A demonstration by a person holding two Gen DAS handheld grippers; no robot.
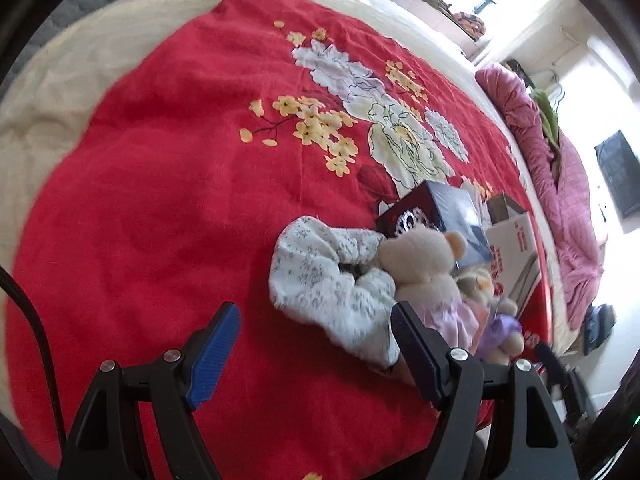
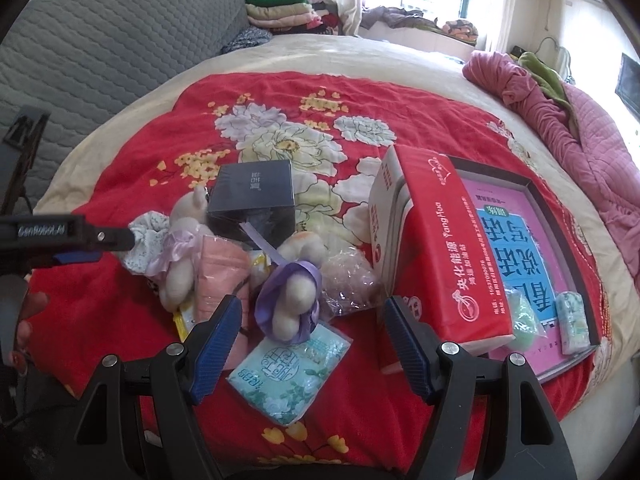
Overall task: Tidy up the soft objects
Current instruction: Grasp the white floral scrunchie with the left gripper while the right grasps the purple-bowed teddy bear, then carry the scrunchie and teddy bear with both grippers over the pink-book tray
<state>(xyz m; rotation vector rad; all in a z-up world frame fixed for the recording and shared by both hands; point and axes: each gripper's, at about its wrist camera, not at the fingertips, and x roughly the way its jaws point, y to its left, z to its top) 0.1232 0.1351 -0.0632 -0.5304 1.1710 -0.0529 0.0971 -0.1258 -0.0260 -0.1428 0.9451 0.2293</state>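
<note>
Both our grippers, left (image 1: 316,354) and right (image 2: 312,344), gape wide; we should pinch the near scrunchie (image 1: 320,276) squarely.

The left wrist view sits low and close over the red blanket (image 1: 160,200), tilted, looking past its tool (image 1: 316,356) toward the window. The right wrist view looks higher across the bed (headboard on its left). Both share the dark box (image 2: 254,200) and cream bear (image 1: 424,264).
</note>
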